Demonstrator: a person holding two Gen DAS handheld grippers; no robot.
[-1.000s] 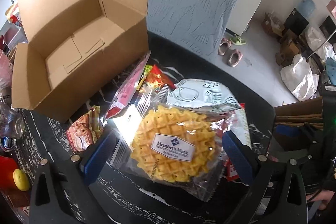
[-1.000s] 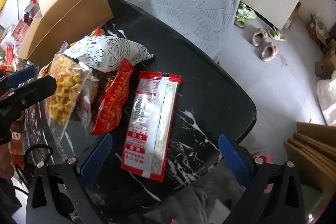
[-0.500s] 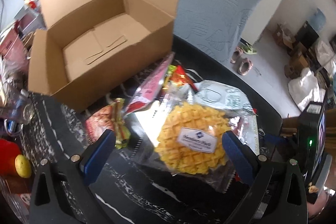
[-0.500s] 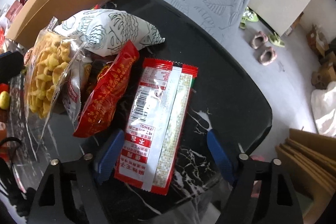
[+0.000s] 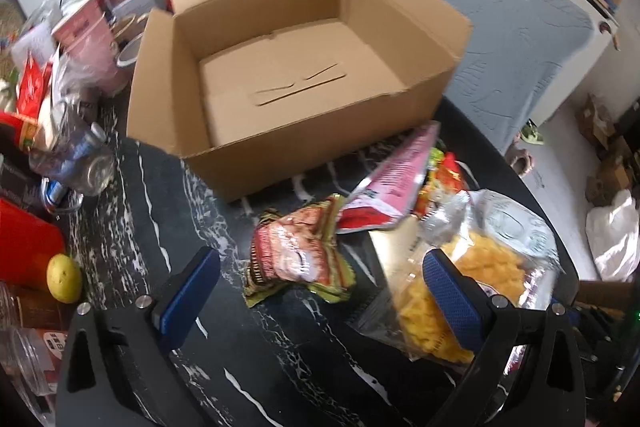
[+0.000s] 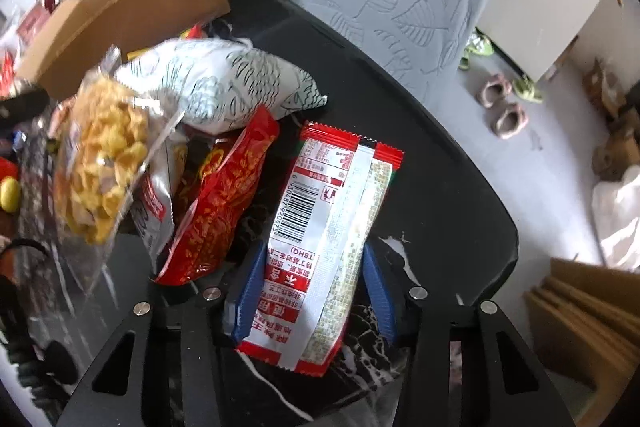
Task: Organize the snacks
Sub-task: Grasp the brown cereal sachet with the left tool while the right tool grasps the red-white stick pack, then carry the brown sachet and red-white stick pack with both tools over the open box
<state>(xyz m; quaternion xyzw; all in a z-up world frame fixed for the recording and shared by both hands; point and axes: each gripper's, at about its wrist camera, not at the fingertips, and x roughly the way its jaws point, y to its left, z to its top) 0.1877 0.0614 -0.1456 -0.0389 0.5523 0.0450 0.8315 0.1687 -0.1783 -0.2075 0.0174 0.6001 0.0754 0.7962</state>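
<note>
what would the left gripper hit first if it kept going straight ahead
Probably the crumpled red snack packet, lying on the table just ahead between the open fingers of the left gripper. If it passed above that, the cardboard box comes next; depth is hard to judge.

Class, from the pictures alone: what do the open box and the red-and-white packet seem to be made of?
Box: plain brown cardboard, matte, with folded flaps and raw cut edges. Packet: thin glossy plastic film, probably, judging by its sheen, printed barcode and zigzag-sealed end.
</note>
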